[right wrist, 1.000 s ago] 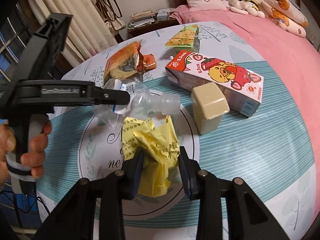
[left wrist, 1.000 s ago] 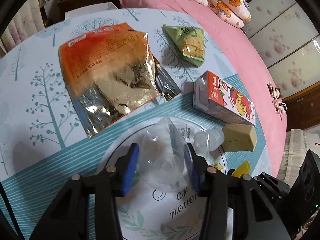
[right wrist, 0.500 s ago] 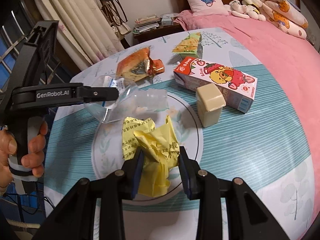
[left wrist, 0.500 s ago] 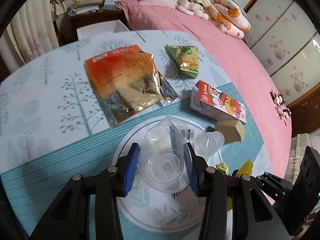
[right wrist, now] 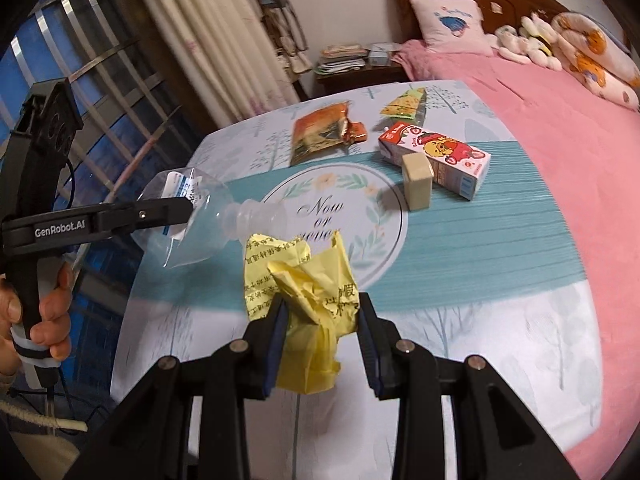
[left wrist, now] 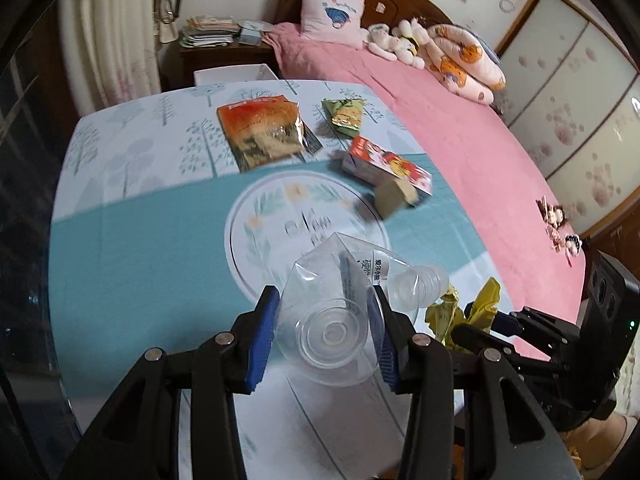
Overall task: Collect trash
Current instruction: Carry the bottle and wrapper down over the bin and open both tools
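A home bedroom: pink bed (right wrist: 560,128), plush toys (left wrist: 396,42), curtains (right wrist: 208,40).

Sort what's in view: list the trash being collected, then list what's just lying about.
Trash:
crushed clear bottle, held in the left tongs
yellow wrapper, held in the right tongs
orange snack bag
green snack packet
drink carton

Lying about:
beige box
pillow
plush toys
stacked papers

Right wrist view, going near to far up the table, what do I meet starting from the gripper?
Right gripper holding the yellow wrapper → beige box → milk carton → orange snack bag → green snack packet.
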`<state>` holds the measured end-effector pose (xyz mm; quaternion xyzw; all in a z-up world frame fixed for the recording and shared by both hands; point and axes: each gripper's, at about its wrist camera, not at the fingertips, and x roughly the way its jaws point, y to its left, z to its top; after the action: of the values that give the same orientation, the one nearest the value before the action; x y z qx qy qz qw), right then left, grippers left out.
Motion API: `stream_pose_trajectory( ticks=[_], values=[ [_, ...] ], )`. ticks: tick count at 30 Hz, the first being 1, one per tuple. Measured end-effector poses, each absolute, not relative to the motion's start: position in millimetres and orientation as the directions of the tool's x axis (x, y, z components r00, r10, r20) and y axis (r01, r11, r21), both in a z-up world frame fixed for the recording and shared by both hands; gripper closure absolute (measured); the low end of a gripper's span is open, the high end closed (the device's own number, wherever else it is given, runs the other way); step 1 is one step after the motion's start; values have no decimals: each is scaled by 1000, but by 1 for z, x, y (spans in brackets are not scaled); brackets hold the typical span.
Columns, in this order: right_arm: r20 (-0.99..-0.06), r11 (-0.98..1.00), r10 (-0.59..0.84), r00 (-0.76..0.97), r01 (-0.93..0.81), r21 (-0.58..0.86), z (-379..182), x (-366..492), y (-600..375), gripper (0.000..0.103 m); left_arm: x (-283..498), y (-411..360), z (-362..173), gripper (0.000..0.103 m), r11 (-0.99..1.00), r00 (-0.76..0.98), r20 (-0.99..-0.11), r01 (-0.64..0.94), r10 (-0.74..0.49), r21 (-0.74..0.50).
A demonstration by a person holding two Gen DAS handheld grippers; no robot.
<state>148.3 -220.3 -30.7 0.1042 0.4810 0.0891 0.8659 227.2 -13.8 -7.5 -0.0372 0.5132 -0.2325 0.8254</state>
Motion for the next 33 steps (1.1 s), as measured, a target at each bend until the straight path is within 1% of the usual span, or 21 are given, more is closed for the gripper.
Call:
stream_pose_trajectory(
  ticks=[5, 10, 14, 20, 23, 28, 33],
  values=[
    [-806, 954, 300, 510, -140, 266, -21, 98, -228, 69, 154, -16, 2, 60, 907, 409, -819, 299, -402, -296],
    [-812, 941, 336, 476, -208, 267, -25, 54, -234, 69, 94, -21, -4, 60, 922, 425, -822, 247, -379, -298],
    [-822, 928, 362, 439, -251, 274, -31, 21, -239, 69, 52, -25, -13, 60, 933, 425, -832, 209, -357, -294],
    [-841, 911, 391, 373, -287, 296, -48, -12, -241, 69, 1, -31, -30, 60, 950, 392, -868, 186, -305, -250],
    [-856, 908, 392, 337, -290, 302, -64, -27, -240, 69, -15, -32, -41, 60, 953, 369, -883, 194, -291, -233],
    [-880, 914, 384, 278, -248, 320, -99, -44, -240, 69, -31, -36, -69, 60, 951, 326, -904, 233, -275, -205],
    [-910, 928, 351, 220, -208, 308, -149, -51, -232, 69, -42, -41, -114, 60, 942, 287, -919, 276, -269, -190]
  ],
)
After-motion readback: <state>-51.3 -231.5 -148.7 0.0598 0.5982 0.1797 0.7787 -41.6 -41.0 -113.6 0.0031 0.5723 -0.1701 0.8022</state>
